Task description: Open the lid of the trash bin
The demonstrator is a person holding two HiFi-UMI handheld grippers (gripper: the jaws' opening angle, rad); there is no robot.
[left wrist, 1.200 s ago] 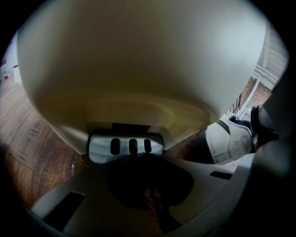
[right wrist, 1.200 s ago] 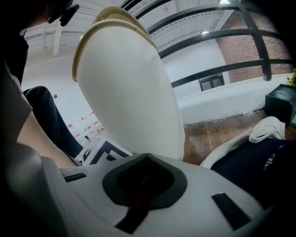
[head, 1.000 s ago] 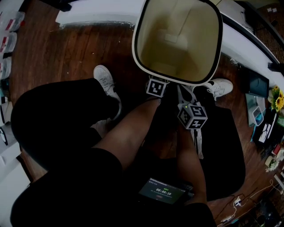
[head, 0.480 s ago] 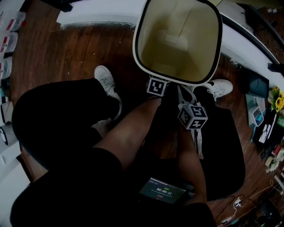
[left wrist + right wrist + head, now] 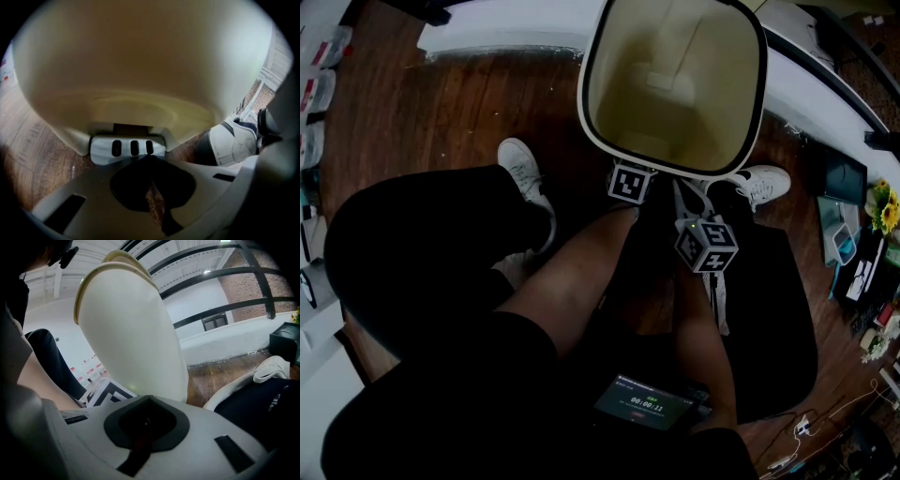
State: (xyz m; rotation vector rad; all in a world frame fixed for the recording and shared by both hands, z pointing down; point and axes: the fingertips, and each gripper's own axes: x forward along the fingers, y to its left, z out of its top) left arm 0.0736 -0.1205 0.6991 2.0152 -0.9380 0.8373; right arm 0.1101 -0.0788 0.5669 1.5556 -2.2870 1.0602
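Observation:
A cream trash bin (image 5: pixel 675 84) stands on the wood floor, and the head view looks straight into its open mouth and bare inside. Its white foot pedal (image 5: pixel 127 147), with three dark slots, sticks out at the base. My left gripper (image 5: pixel 149 158) is shut, and its joined tips rest at the pedal's front edge; in the head view its marker cube (image 5: pixel 629 184) sits under the bin's near rim. My right gripper (image 5: pixel 149 401) is shut on nothing, low beside the bin's side wall (image 5: pixel 136 333). A cream lid edge (image 5: pixel 117 258) shows at the bin's top.
A person's bare legs and white shoes (image 5: pixel 522 169) flank the bin, one shoe (image 5: pixel 764 183) on its right. A white low wall (image 5: pixel 825 94) runs behind. A dark box, flowers (image 5: pixel 889 214) and cables lie at the right. A phone with a timer (image 5: pixel 645 405) rests on the lap.
Almost nothing differs: the bin's rim sits a touch further left in the head view, and both grippers keep their places.

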